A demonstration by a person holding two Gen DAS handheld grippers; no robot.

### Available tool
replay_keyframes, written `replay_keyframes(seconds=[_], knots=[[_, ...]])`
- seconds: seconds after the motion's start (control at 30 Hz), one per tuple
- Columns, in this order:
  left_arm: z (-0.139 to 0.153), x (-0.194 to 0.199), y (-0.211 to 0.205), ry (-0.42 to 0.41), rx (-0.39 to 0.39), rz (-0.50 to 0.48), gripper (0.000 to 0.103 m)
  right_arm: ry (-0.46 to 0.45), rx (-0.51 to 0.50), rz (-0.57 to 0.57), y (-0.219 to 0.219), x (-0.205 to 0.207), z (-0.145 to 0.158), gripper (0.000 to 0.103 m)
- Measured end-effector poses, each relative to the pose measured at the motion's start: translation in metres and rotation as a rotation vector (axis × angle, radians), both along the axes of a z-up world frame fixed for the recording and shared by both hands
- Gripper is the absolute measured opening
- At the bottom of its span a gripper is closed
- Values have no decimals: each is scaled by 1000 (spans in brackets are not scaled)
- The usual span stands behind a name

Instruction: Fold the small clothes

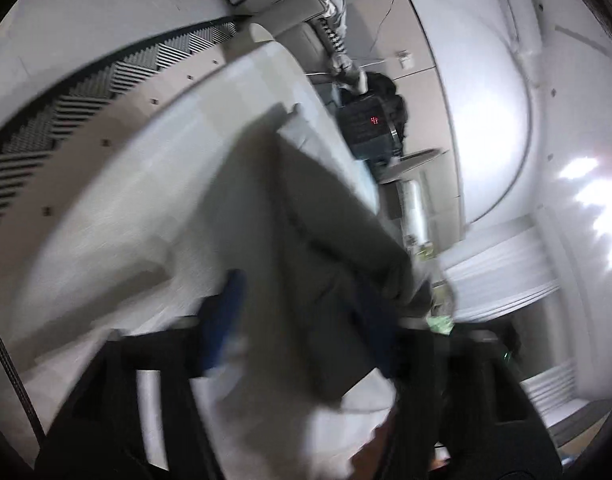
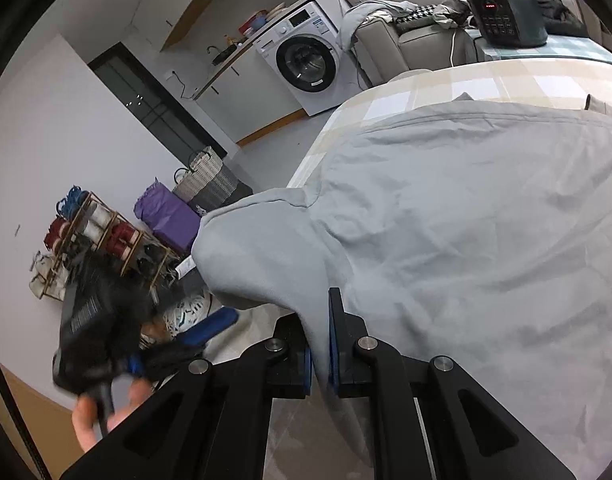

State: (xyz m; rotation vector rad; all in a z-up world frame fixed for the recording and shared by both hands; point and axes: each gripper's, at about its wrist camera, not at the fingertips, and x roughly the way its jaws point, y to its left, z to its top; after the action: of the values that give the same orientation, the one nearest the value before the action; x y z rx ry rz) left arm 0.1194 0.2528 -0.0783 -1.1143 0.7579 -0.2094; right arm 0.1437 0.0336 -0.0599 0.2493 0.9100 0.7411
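Note:
A light grey garment [image 2: 465, 220] lies spread over the checked tablecloth [image 2: 445, 80], and one part of it hangs off the near left edge. My right gripper [image 2: 319, 344] is shut on a fold of that hanging edge, with the cloth pinched between its blue pads. The left wrist view is blurred. There my left gripper [image 1: 302, 332] has its jaws wide apart, and the grey garment [image 1: 325, 260] lies in front of and between them without being pinched. In the right wrist view a hand [image 2: 94, 420] holds the left gripper low on the left, its blue finger [image 2: 220, 320] pointing at the hanging cloth.
Behind the table stand a black appliance with a red display [image 2: 505, 16], a beige sofa [image 2: 405, 36] and a washing machine [image 2: 306, 56]. On the floor to the left are a woven basket [image 2: 210, 180], a purple bag [image 2: 166, 216] and a rack of spools [image 2: 94, 236].

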Motion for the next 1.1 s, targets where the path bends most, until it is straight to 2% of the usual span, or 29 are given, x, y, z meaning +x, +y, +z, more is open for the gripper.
replay_keyframes(seconds=[0.1, 0.27, 0.4, 0.5, 0.63, 0.7, 0.77, 0.97, 1.03, 1.1], knots=[[-12, 33, 1, 0, -105, -43, 77, -24, -20, 7, 2, -8, 2, 6], [-24, 80, -13, 56, -145, -153, 77, -82, -44, 13, 7, -21, 6, 5], [-30, 113, -25, 81, -213, -240, 77, -107, -57, 34, 7, -28, 4, 4], [-34, 122, -26, 94, -257, -248, 77, -114, -67, 44, 4, -29, 2, 4], [-30, 115, -9, 34, -284, -222, 77, -146, -119, 86, 8, -30, 2, 4], [-27, 110, 0, 8, -283, -202, 80, -167, -154, 124, 15, -36, 0, 4], [-26, 112, 4, 8, -251, -188, 81, -187, -172, 151, 21, -42, -3, 4], [-20, 133, -16, 113, -127, -284, 80, -223, -166, 141, 20, -43, 0, 3], [-20, 141, -20, 134, -125, -319, 80, -232, -158, 138, 16, -44, 3, 3], [-25, 151, -21, 155, -158, -339, 80, -246, -157, 139, 14, -46, 6, 3]])
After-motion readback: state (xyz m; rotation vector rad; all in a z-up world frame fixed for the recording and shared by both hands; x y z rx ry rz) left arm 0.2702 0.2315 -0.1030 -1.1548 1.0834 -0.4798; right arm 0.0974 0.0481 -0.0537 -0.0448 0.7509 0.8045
